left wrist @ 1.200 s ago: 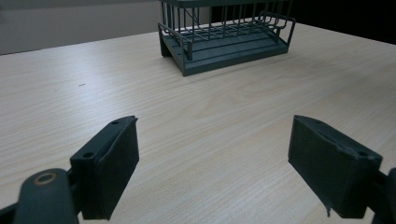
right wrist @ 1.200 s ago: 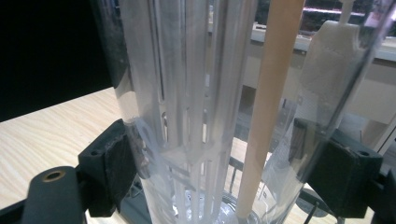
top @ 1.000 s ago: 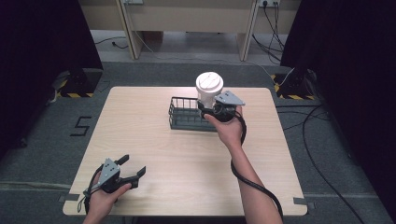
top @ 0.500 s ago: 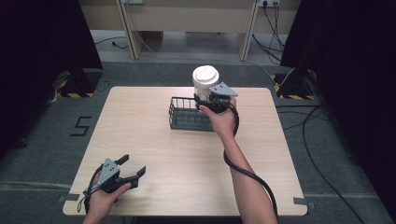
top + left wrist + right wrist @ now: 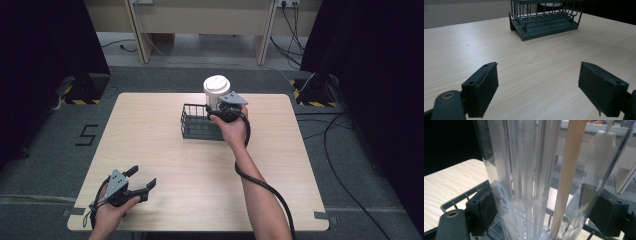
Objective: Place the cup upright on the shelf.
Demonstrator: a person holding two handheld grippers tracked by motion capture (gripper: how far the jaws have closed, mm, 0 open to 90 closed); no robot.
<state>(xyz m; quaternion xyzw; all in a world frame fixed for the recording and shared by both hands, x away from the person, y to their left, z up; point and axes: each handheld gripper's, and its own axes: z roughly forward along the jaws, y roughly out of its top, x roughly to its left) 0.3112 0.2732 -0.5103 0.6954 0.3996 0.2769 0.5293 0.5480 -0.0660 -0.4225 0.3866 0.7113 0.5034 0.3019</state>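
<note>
Near the top middle of the high view, the right gripper holds a clear bottle with a white lid. Its two black jaws squeeze the bottle from both sides, as the right gripper view shows. The bottle stands upright over the right end of a dark wire basket on the wooden table. In the lower left of the high view, the left gripper rests low over the table. Its jaws are wide apart and hold nothing. The basket sits far ahead of it.
</note>
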